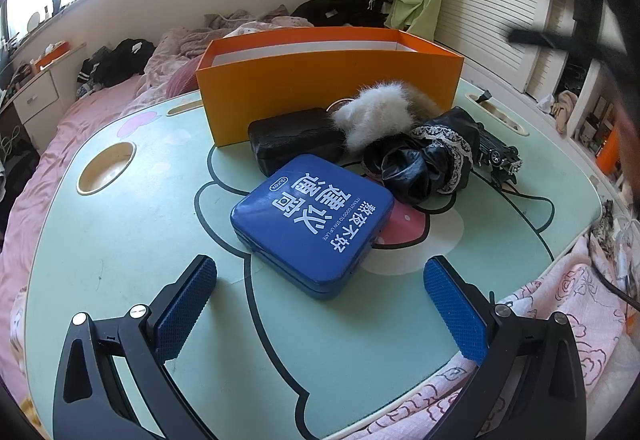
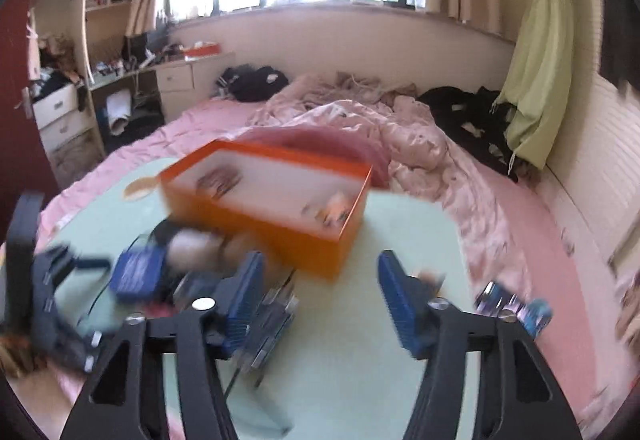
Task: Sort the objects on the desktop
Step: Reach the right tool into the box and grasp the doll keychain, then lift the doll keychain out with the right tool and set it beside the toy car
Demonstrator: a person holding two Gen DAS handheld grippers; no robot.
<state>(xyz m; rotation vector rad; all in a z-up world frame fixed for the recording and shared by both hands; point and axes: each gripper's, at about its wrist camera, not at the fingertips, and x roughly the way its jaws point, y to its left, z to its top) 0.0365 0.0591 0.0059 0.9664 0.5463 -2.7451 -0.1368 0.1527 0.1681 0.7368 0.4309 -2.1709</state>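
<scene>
Blue pads on your left tongs (image 1: 320,304) stand wide apart, empty, just short of the blue tin (image 1: 310,224) on the green table (image 1: 120,240). Your right tongs (image 2: 320,296) are parted too, with nothing between them; that view is blurred. Beyond the tin lie a black case (image 1: 296,140), white fur (image 1: 376,112) and black lace cloth (image 1: 424,160). The orange box (image 2: 272,200) holds a few small items, too smeared to name.
</scene>
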